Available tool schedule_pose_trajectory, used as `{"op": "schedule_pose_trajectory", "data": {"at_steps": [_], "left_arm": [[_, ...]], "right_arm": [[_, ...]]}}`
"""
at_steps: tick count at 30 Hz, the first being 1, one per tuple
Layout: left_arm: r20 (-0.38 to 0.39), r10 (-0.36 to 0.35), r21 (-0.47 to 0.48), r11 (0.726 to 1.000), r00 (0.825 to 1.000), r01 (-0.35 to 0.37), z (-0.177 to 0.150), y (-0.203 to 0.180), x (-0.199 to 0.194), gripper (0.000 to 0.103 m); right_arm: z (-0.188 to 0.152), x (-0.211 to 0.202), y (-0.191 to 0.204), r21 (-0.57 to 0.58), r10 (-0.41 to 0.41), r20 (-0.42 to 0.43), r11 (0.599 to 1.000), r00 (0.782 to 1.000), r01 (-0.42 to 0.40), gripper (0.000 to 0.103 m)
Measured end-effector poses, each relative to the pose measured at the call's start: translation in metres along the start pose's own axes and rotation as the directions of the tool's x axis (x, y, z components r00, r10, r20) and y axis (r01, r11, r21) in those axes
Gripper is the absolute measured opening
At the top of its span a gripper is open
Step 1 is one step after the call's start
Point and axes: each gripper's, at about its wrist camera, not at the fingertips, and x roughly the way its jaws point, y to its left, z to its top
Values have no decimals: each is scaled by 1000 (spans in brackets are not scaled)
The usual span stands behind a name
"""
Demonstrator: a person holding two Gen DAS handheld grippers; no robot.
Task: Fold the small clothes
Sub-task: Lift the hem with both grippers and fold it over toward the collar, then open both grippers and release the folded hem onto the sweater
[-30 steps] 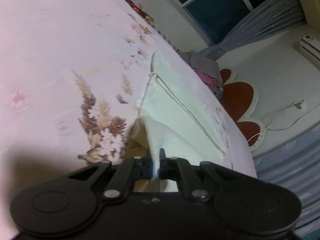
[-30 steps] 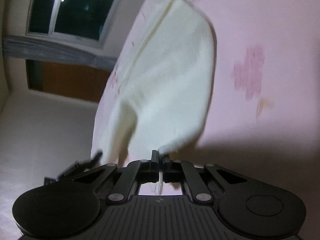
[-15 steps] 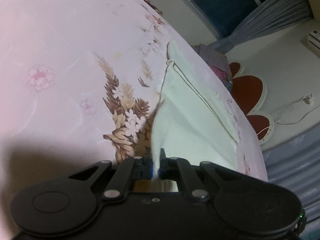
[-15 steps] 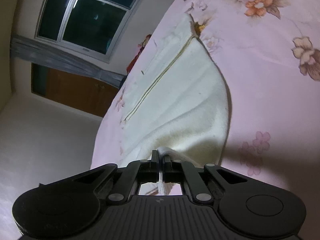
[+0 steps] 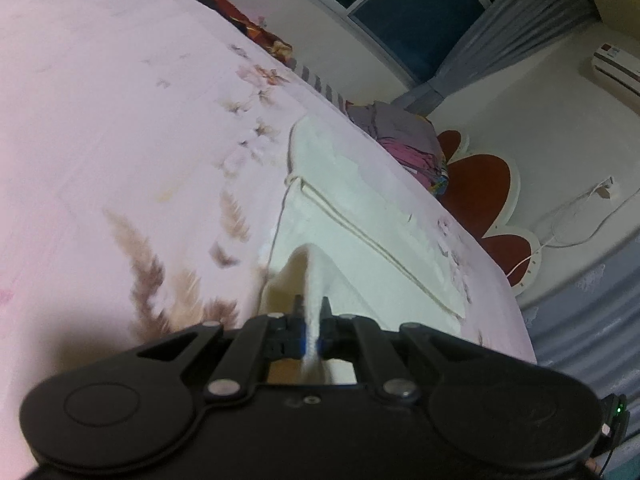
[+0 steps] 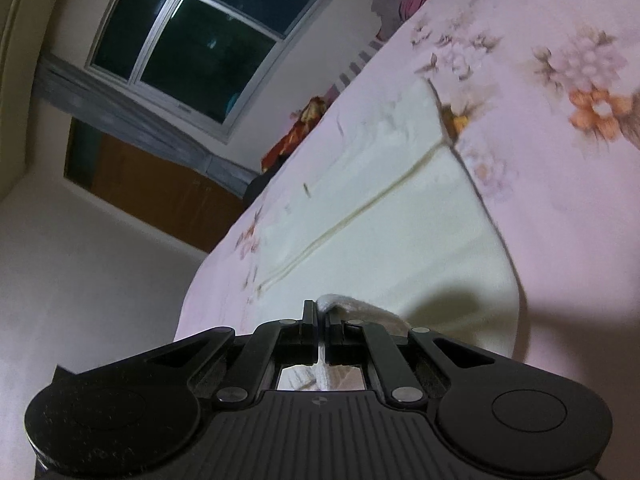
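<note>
A cream-white cloth (image 5: 360,240) with a raised seam lies on the pink flowered bedsheet (image 5: 120,140). In the left wrist view my left gripper (image 5: 311,309) is shut on a near corner of it, and the fabric rises in a ridge from the jaws. In the right wrist view the same cloth (image 6: 400,232) stretches away from my right gripper (image 6: 321,312), which is shut on another near corner, a rolled edge showing just past the jaws. The far part of the cloth rests flat on the sheet.
A pile of purple and pink clothes (image 5: 404,136) sits at the far edge of the bed, a red patterned garment (image 5: 256,32) further along. Beyond are a window (image 6: 200,40), grey curtains, a wooden cupboard (image 6: 152,184) and a red flower-shaped headboard (image 5: 480,188).
Both grippers have carried their corners up and forward over the cloth. In the right wrist view the hanging cloth now lies stretched over the sheet. Both stay shut on it.
</note>
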Motion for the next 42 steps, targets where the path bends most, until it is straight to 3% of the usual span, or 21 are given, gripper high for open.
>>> {"op": "schedule_pose_trajectory", "data": {"at_steps": [11, 19, 20, 22, 23, 24, 25, 26, 29, 31, 32, 34, 36, 39, 41, 42], "left_arm": [[-5, -73, 48, 996, 997, 73, 78, -26, 78, 4], [-85, -38, 84, 995, 996, 45, 134, -34, 169, 4], [-89, -41, 94, 994, 995, 50, 139, -34, 176, 8], [-38, -37, 113, 993, 999, 41, 146, -35, 180, 37], [4, -39, 115, 993, 999, 38, 149, -35, 178, 60], [29, -45, 121, 992, 999, 41, 152, -34, 176, 65], [29, -44, 142, 989, 999, 39, 154, -34, 175, 63], [11, -35, 160, 987, 999, 32, 157, -34, 177, 56], [-49, -4, 240, 971, 999, 16, 157, -35, 185, 52], [-84, 41, 332, 943, 996, -11, 152, -42, 194, 49], [-99, 59, 370, 929, 993, -19, 150, -46, 199, 47], [-131, 74, 425, 905, 989, -11, 147, -52, 207, 43], [-149, 121, 482, 875, 982, -35, 144, -56, 218, 41], [-157, 138, 526, 850, 978, -36, 141, -60, 227, 34], [-172, 135, 523, 852, 976, -26, 143, -59, 230, 21], [-173, 131, 516, 856, 976, -24, 145, -59, 230, 6]], "right_arm": [[100, 56, 1, 0, -34, 95, 999, 995, 35, 2], [173, 129, -34, 111, -103, 73, 989, 992, 94, 2], [178, 138, -40, 125, -104, 65, 988, 992, 95, 2], [189, 151, -45, 100, -135, 65, 987, 989, 128, 5], [194, 156, -46, 93, -179, 62, 981, 982, 172, 14], [197, 156, -45, 84, -209, 73, 976, 975, 203, 57], [199, 153, -44, 62, -217, 107, 975, 970, 211, 74], [200, 149, -42, 26, -200, 139, 980, 970, 198, 74], [205, 145, -36, -67, -200, 142, 975, 969, 211, 74], [205, 147, -35, -135, -222, 121, 962, 968, 237, 74], [202, 151, -30, -186, -254, 107, 945, 961, 270, 73], [196, 161, -22, -295, -301, 78, 904, 950, 310, 54], [190, 175, -19, -379, -351, 47, 860, 935, 342, 47], [180, 192, -15, -479, -389, 29, 803, 921, 354, 44], [176, 202, -17, -517, -406, 1, 782, 914, 348, 14], [173, 207, -18, -535, -414, -23, 774, 910, 339, 3]]}}
